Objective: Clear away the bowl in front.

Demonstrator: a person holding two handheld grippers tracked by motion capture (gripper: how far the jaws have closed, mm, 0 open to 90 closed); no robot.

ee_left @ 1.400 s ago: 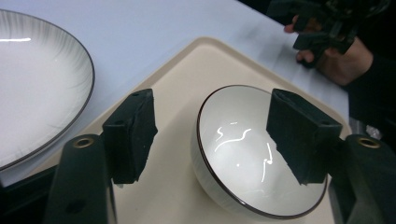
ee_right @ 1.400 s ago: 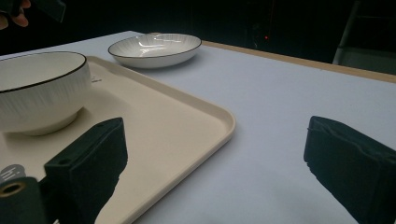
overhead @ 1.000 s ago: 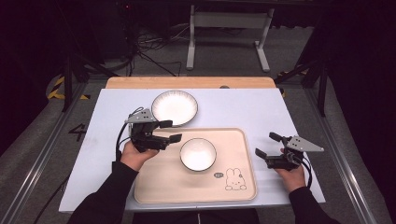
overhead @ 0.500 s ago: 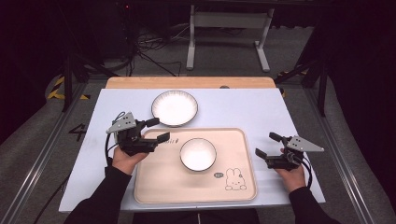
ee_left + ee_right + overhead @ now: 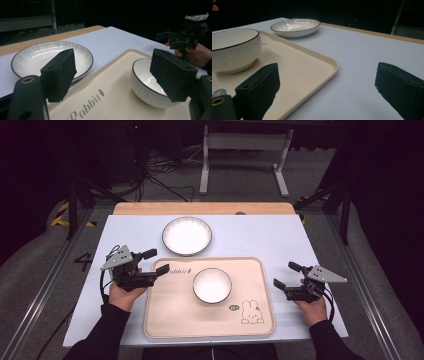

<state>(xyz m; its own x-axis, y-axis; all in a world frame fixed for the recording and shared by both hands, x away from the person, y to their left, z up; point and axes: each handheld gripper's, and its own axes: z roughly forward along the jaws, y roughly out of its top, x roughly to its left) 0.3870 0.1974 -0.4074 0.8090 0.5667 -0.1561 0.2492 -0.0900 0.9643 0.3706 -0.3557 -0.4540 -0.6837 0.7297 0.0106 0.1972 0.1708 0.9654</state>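
A white ribbed plate [image 5: 187,235] lies on the pale blue table top [image 5: 250,235], behind a cream tray [image 5: 175,315] with a rabbit drawing. On the tray stands a white bowl [image 5: 212,285]. My left gripper [image 5: 156,261] is open at the tray's left edge, jaws pointing right, with nothing between them. In the left gripper view the left gripper [image 5: 113,60] frames the plate [image 5: 50,56] and the bowl [image 5: 147,77]. My right gripper [image 5: 285,274] is open just right of the tray, empty. The right gripper [image 5: 327,72] looks over the tray's corner [image 5: 299,65] toward the bowl [image 5: 234,47] and the plate [image 5: 295,26].
A wooden strip [image 5: 200,208] runs along the table's far edge, with a metal stand [image 5: 245,150] and cables on the floor behind it. The other hand's gripper [image 5: 185,37] shows far right in the left gripper view.
My left hand has drawn back to the left, from over the tray's left part to its left edge, and sunk slightly. The right hand has kept still.
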